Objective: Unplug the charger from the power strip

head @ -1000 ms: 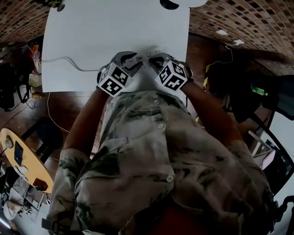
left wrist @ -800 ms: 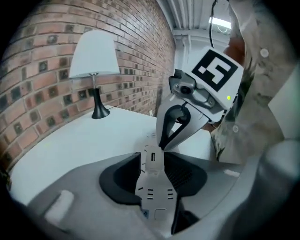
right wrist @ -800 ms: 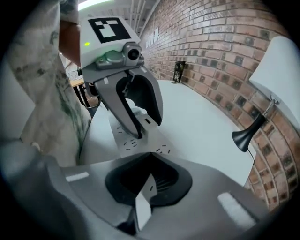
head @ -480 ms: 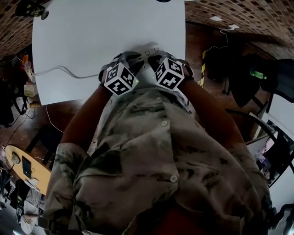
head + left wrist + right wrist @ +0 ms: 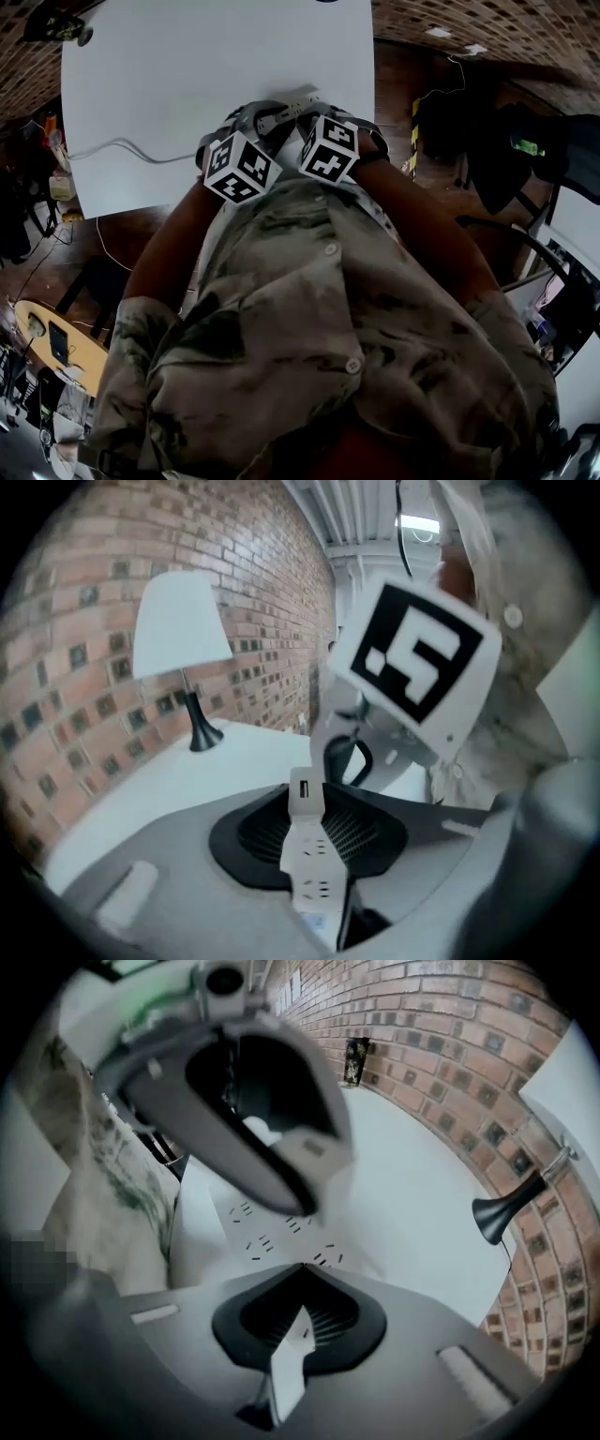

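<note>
A white power strip (image 5: pixel 287 105) lies slantwise near the front edge of the white table (image 5: pixel 187 66). In the left gripper view it runs lengthwise between the jaws, sockets facing up (image 5: pixel 310 857), and my left gripper (image 5: pixel 314 841) is shut on it. At its far end sits a small white block with a slot, the charger (image 5: pixel 304 793). My right gripper (image 5: pixel 292 1340) points steeply down with a narrow white slotted piece between its pads, apparently that charger (image 5: pixel 294 1342). More of the strip's sockets (image 5: pixel 272 1232) show just beyond. The marker cubes (image 5: pixel 241 169) (image 5: pixel 328 150) hide both jaws in the head view.
The strip's grey cable (image 5: pixel 122 148) trails left across the table and off its edge. A white-shaded lamp with a black stem (image 5: pixel 183 649) stands at the back by the brick wall (image 5: pixel 84 667). The person's patterned shirt (image 5: pixel 319 337) fills the near side.
Both marker cubes have shifted a little left and closer together. The power strip now lies at a slant, its right end farther from me than before.
</note>
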`<state>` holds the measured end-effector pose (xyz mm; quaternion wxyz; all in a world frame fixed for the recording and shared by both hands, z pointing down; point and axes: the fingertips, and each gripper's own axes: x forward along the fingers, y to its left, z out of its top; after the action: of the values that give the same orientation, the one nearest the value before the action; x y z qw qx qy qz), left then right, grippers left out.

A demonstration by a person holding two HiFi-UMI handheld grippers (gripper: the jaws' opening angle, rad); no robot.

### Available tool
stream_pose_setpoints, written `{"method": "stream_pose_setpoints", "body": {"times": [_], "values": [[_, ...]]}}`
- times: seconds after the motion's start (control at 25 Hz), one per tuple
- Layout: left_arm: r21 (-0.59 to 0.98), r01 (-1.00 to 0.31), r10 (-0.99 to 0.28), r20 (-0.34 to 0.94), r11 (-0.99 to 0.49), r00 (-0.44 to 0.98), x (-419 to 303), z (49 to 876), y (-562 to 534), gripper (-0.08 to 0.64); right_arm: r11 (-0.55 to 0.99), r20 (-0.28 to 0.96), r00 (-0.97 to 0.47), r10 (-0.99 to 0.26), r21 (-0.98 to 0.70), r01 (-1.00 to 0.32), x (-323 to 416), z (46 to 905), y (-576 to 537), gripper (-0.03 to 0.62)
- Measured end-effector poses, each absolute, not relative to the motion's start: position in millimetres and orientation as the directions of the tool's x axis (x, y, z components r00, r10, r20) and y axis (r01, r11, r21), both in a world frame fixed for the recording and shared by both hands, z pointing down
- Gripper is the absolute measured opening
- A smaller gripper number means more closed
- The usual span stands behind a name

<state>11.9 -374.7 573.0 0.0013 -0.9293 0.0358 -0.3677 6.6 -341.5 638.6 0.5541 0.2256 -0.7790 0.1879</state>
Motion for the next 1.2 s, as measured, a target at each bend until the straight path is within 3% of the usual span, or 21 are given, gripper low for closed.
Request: {"method": "stream_pose_setpoints", "body": {"times": [0.2,0.4,0.64,0.76,0.96,1.2], "values": [[-0.010,-0.159,-0.134,0.599,-0.987,0.789,13.3,514.2,-417.2,0.106,0.823,0.933,-0.333,-0.140,-0.077,-0.562,10.5,637.1,-341.2,-0.003],[0.020,-0.345,-0.274,0.568,-0.938,0.776,-29.8,485.5,-436.8,0.106,0.857,0.892,-0.375,-0.254,0.027,-0.515,8.8,635.6,-344.1,-0.002],[0.162,-0.665,-0.506,0.528,-0.729,0.682,-95.2,460.2,-421.2,0.107,0.870,0.792,-0.480,-0.377,0.124,-0.478,25.3,597.5,-328.8,0.002],[0.134,-0.762,-0.610,0.519,-0.634,0.599,-113.5,436.3,-391.7,0.107,0.863,0.731,-0.536,-0.422,0.143,-0.485,44.5,567.9,-318.3,0.002],[0.152,-0.855,-0.711,0.494,-0.496,0.500,-134.9,400.9,-326.2,0.107,0.869,0.681,-0.606,-0.412,0.093,-0.486,66.7,540.0,-303.2,0.003],[0.065,-0.859,-0.710,0.533,-0.508,0.460,-134.3,389.1,-250.1,0.107,0.866,0.637,-0.643,-0.425,0.078,-0.494,80.2,512.0,-264.3,0.003]]}}
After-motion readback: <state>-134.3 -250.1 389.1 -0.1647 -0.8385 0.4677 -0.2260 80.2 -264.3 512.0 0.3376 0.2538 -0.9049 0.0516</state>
